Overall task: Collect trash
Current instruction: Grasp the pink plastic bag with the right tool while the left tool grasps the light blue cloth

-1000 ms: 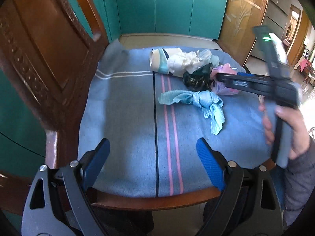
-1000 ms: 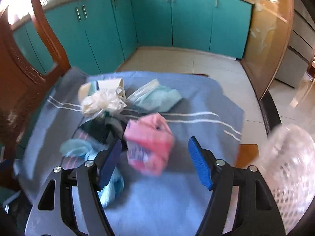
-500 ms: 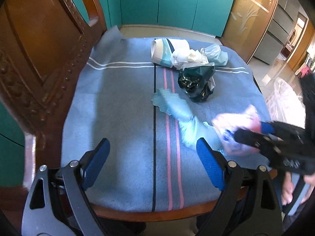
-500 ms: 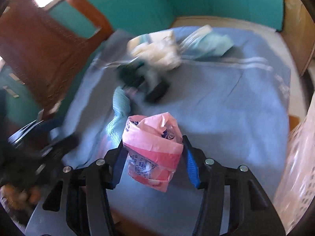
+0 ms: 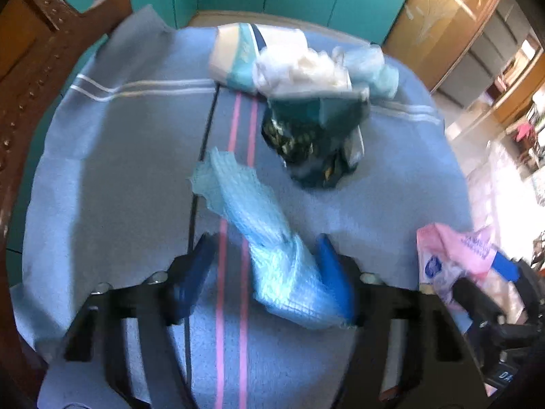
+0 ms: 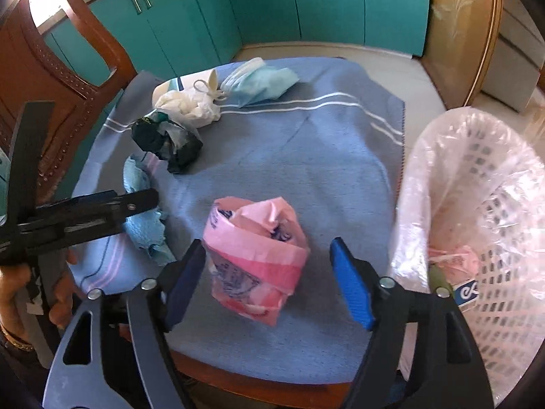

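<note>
The pink wrapper [image 6: 253, 259] sits between the fingers of the right gripper [image 6: 269, 279], whose jaws stand apart: the left pad touches the wrapper, the right pad is clear of it. Whether the wrapper hangs or rests on the blue cloth [image 6: 306, 170] I cannot tell. Just right of this gripper stands the white basket [image 6: 494, 211], lined with clear plastic, some pink trash already at its bottom.

The left gripper [image 5: 265, 272] has its jaws apart around one end of the light-blue paper towel [image 5: 269, 238], which touches its right pad (the view is blurred). Ahead of it lies the crumpled dark bag [image 5: 313, 143], and beyond that a paper cup [image 5: 235, 58], a white plastic wad [image 5: 303, 71] and a blue face mask [image 5: 371, 68], all clustered at the far edge of the surface.
</note>
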A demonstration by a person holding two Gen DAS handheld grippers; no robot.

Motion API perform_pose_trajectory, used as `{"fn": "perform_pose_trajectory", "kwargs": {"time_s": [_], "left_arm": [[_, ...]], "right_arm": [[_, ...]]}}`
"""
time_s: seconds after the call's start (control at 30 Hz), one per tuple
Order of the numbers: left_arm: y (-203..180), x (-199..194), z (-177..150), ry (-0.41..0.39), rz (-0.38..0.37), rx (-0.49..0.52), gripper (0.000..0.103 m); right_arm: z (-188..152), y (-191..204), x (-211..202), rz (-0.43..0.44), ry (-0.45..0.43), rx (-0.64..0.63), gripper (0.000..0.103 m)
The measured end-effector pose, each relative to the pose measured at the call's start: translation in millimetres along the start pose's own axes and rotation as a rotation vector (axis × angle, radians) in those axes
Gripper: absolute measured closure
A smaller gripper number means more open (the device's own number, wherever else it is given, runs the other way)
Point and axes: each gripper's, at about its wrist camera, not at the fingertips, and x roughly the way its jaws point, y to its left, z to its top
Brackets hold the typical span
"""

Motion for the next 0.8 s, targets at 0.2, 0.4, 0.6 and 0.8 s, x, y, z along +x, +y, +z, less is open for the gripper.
{"fn": "perform_pose_trajectory", "kwargs": {"time_s": [0.2,0.4,0.6,0.8], "left_arm": [[-6,-9,-14,0.007,-0.023,0.059,0.068],[2,-21,-31,0.011,0.007,0.089,0.068],[8,-26,-36,-0.008,0.057,0.099,0.058],[11,-20,-36,0.000,0.063,0.092,0.044]], "right_arm": [[-2,5,-4,-0.010,-0.030,-0.038,0.027],[1,19,2,0.022,-0.025,-0.053,0.027],[-1,32,17,-0.049,-0.010,-0.086,0.027],[-1,35,26,-0.077,-0.015,-0.092,0.027]]}}
